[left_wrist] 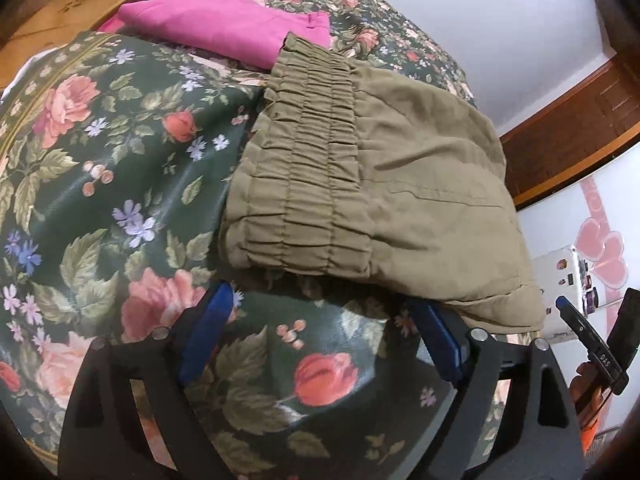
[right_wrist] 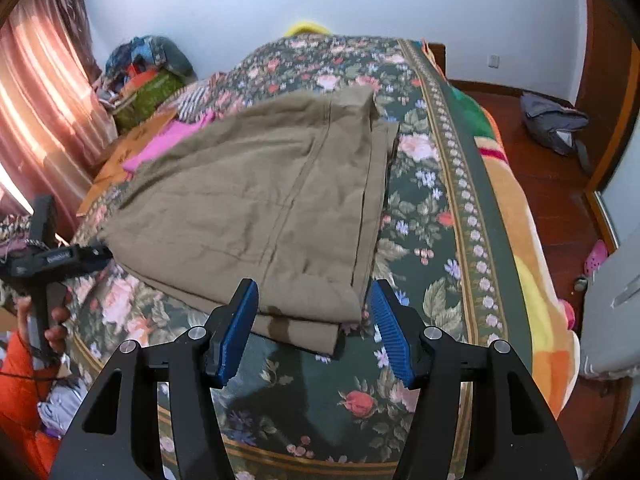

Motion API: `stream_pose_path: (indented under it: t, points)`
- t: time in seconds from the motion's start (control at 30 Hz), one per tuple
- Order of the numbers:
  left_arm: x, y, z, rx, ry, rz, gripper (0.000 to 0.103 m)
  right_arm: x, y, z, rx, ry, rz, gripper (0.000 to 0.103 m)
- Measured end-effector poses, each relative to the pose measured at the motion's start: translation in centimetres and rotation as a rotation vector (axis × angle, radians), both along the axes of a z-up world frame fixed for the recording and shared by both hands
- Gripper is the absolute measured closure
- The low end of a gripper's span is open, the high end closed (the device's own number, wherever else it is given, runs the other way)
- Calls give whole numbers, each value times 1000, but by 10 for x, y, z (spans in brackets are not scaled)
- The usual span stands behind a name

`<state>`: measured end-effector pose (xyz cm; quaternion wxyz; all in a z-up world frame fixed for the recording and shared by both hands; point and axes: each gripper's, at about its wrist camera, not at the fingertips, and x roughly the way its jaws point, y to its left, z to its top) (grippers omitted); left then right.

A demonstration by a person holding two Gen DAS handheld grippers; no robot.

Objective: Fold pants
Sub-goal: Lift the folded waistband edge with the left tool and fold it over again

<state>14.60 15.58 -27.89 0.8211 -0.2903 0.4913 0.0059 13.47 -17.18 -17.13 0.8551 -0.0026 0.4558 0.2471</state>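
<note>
Olive-green pants (left_wrist: pixel 400 184) lie folded on the floral bedspread (left_wrist: pixel 120 184). Their gathered elastic waistband (left_wrist: pixel 316 160) faces the left wrist view. In the right wrist view the pants (right_wrist: pixel 260 196) lie flat with the leg hems toward me. My left gripper (left_wrist: pixel 320 316) is open and empty, just short of the waistband's near edge. My right gripper (right_wrist: pixel 314 304) is open and empty, its blue pads on either side of the pants' near corner, not touching. The left gripper also shows in the right wrist view (right_wrist: pixel 80 256), the right gripper in the left wrist view (left_wrist: pixel 576 320).
A folded magenta garment (left_wrist: pixel 224 20) lies beyond the pants beside a cardboard sheet (left_wrist: pixel 80 4). A pile of clothes (right_wrist: pixel 148 76) sits at the bed's far left by pink curtains (right_wrist: pixel 36 100). A grey bag (right_wrist: pixel 552 120) lies on the wooden floor to the right.
</note>
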Motion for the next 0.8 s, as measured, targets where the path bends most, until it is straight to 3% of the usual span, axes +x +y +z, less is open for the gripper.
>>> stream_pose_path:
  t: [0.23,0.5,0.6,0.8]
  points:
    - [-4,4,1,-75,-53,-14,14,11,25,-17,-46,17,55,48]
    - [-17,27,-3,-328,-139,34,2,14,29,-30,-42,34,74,45]
    - [-13,28,-3,-328,-139,41,2,14,29,-30,-43,34,80,44]
    - [16,18,-3,-207,-84,40,2,14,29,-32,-42,33,86,44]
